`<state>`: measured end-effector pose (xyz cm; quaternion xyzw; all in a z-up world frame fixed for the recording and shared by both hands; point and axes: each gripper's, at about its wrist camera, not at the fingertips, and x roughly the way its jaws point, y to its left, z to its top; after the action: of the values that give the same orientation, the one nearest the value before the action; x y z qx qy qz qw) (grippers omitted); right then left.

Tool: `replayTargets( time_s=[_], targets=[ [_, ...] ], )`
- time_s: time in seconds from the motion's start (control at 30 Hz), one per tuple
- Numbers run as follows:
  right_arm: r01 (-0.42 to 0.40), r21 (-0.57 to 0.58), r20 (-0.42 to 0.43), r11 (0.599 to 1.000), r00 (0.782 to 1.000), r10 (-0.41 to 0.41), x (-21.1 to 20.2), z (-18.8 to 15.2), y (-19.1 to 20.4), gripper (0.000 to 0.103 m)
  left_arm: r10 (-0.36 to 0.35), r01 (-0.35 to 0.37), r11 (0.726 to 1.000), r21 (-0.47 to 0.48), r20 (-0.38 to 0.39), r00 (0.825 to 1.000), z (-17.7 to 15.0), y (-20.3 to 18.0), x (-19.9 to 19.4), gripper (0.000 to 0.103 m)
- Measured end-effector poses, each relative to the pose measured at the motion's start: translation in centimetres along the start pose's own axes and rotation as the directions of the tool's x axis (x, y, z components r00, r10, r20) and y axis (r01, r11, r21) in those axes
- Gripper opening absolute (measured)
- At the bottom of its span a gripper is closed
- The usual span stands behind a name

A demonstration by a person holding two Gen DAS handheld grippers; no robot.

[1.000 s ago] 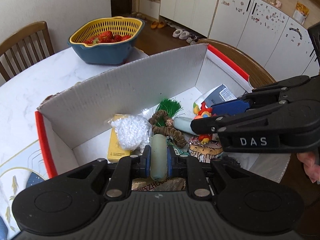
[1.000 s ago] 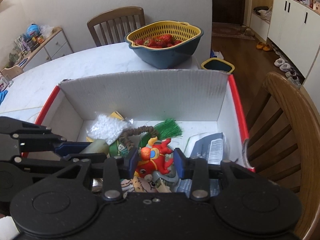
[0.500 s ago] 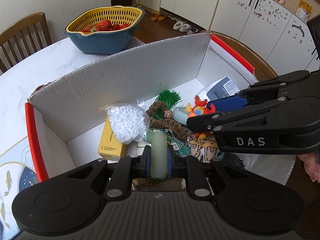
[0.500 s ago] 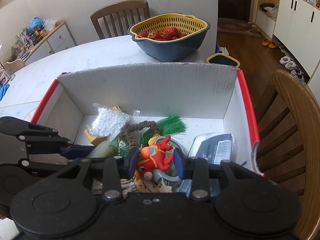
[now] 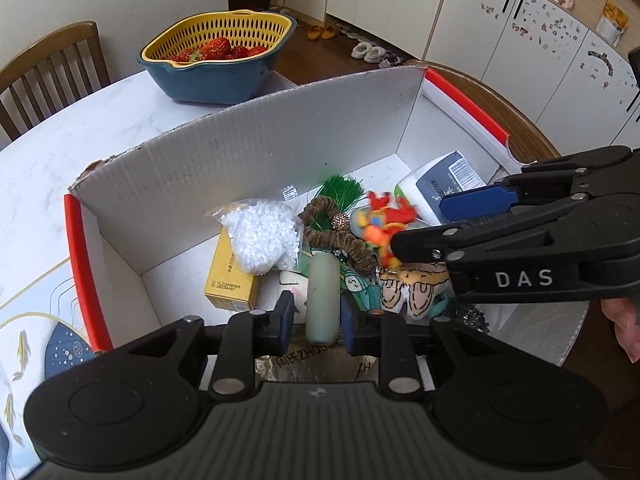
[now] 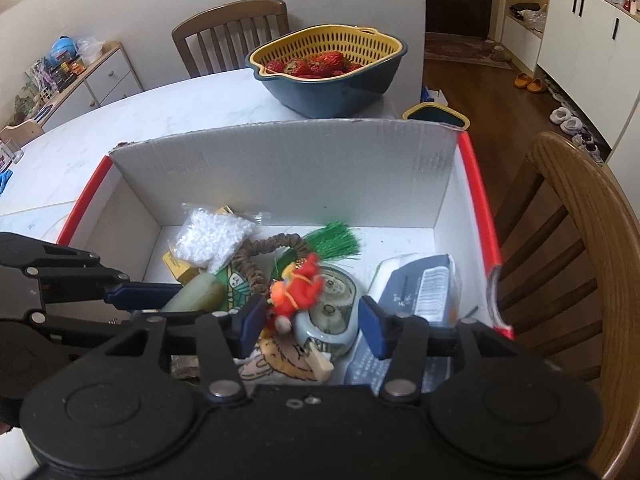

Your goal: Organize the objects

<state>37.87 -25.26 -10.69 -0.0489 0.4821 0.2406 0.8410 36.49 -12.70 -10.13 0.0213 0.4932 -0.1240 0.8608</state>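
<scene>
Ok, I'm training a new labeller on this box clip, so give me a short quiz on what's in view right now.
1. Multiple choice: the side rims of the box are A red, B green, C blue.
2. True or false: the right gripper is clamped on the red toy.
3. What stands between the jaws of the left gripper?
Key: 1 A. 2 False: its jaws have just been opening and the toy is loose between them. 3 The pale tube; these jaws have just been opening too, and stand clear of it.
</scene>
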Motion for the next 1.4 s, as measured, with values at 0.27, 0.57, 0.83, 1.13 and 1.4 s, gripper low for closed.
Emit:
replayTargets(
  time_s=[0.27, 0.57, 0.83, 1.13, 1.4],
  targets=[
    [-0.010, 0.007, 0.034, 1.000, 0.999, 0.009, -1.9, -0.7, 0.2, 0.058, -0.007, 0.007, 1.000, 0.006, 0.033, 0.999, -0.4, -0.1, -1.3, 0.030],
    [-0.018, 0.028, 0.081, 0.999, 0.997, 0.016, -4.4, -1.8, 0.9, 0.062, -0.015, 0.014, 1.000, 0.005, 0.111, 0.994, -1.3, 0.3, -4.1, 0.067],
    [-0.029, 0.055, 0.145, 0.998, 0.989, 0.021, -7.1, -2.6, 2.2, 0.067, -0.052, 0.049, 0.999, 0.020, 0.179, 0.983, -2.2, 0.7, -7.5, 0.067],
    [-0.046, 0.071, 0.240, 0.996, 0.970, 0.028, -10.7, -4.1, 4.5, 0.075, -0.069, 0.068, 0.998, 0.013, 0.275, 0.959, -3.6, 1.9, -12.1, 0.074],
    [-0.050, 0.078, 0.328, 0.996, 0.944, 0.021, -13.6, -5.6, 7.1, 0.085, -0.080, 0.076, 0.997, 0.025, 0.326, 0.942, -5.3, 2.8, -15.3, 0.084]
  ],
)
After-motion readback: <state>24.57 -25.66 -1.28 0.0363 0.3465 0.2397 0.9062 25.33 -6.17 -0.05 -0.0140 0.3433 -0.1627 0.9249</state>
